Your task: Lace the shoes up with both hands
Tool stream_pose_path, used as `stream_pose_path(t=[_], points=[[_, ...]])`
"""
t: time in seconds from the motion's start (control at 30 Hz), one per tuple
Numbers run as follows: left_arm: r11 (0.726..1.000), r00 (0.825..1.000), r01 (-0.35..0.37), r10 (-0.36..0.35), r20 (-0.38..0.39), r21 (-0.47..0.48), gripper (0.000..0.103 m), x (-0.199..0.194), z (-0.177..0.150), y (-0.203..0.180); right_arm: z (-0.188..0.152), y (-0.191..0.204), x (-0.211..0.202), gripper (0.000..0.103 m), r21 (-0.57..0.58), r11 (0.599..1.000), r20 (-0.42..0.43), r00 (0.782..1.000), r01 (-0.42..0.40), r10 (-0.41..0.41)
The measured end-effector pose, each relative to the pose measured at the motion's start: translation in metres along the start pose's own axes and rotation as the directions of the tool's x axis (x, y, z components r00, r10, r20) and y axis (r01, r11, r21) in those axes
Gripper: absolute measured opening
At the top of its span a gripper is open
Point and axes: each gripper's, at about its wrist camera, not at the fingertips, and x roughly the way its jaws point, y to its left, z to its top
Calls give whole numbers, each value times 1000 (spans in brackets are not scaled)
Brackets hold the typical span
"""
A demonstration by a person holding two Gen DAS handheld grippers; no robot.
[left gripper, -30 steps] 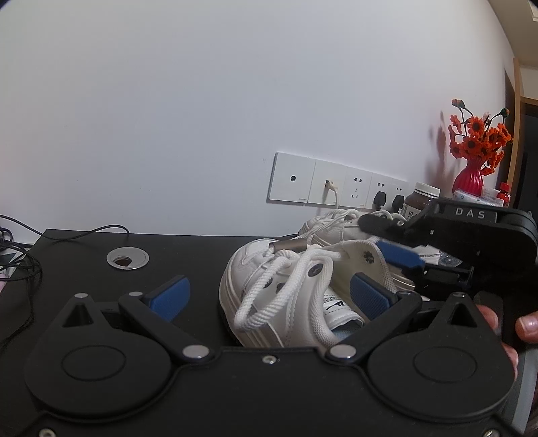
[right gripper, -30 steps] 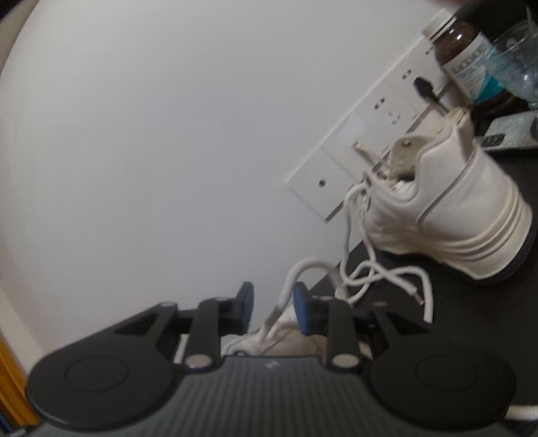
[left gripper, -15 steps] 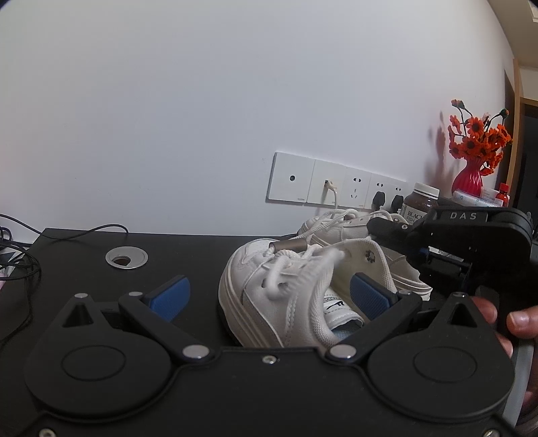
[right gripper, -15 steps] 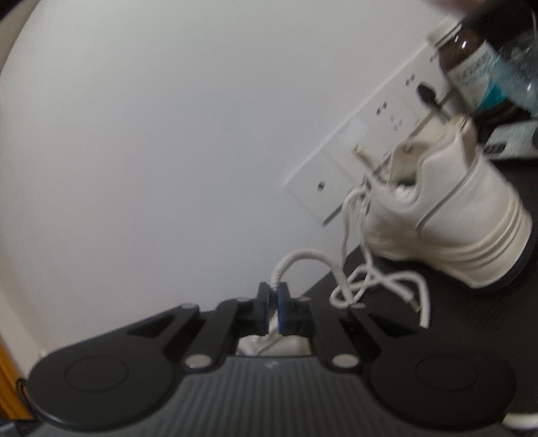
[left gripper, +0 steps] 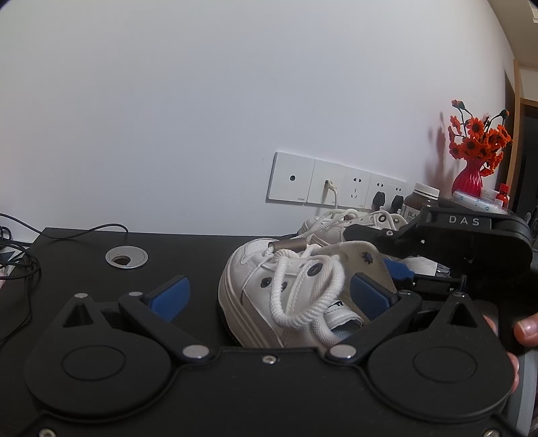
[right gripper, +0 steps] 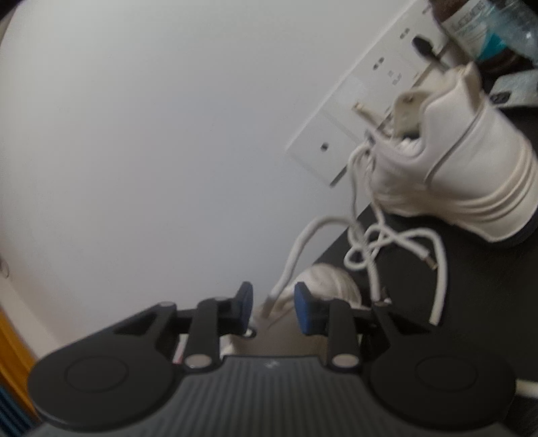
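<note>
Looking along my left tool [left gripper: 269,295], I see its pads spread around the near white shoe [left gripper: 269,295] on the black surface [left gripper: 185,248]. My right tool [right gripper: 273,304] is opening, the lace [right gripper: 292,259] passing loose between its pads.

The left gripper's body hides the heel of the near shoe [left gripper: 269,285]. The right gripper [left gripper: 400,269] covers the far shoe's [left gripper: 339,225] back half. In the blurred right wrist view, the jar [right gripper: 470,20] at the worktop's back edge is cut off, its label unreadable.
</note>
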Motion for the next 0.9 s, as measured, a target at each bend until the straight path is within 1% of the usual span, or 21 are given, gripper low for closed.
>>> stream_pose_path(t=[0.03, 0.07, 0.1, 0.2, 0.43, 0.9], points=[[1000, 1000, -1, 1, 0, 1, 103, 0, 0, 0, -2, 1, -1, 26, -10, 1000, 3, 1000, -1, 1], [1000, 1000, -2, 2, 1, 2, 103, 0, 0, 0, -3, 2, -1, 20, -19, 1000, 7, 1000, -3, 3], [1000, 1000, -2, 2, 1, 2, 103, 0, 0, -1, -3, 2, -2, 11, -28, 1000, 9, 1000, -7, 8], [1000, 1000, -1, 1, 1, 1, 103, 0, 0, -1, -3, 3, -2, 6, -47, 999, 17, 1000, -11, 12], [1000, 1000, -3, 3, 1, 3, 103, 0, -1, 0, -4, 5, -5, 5, -82, 997, 53, 999, 12, -8], [1000, 1000, -4, 4, 2, 4, 103, 0, -1, -1, 2, 0, -9, 5, -65, 997, 101, 994, 47, -40]])
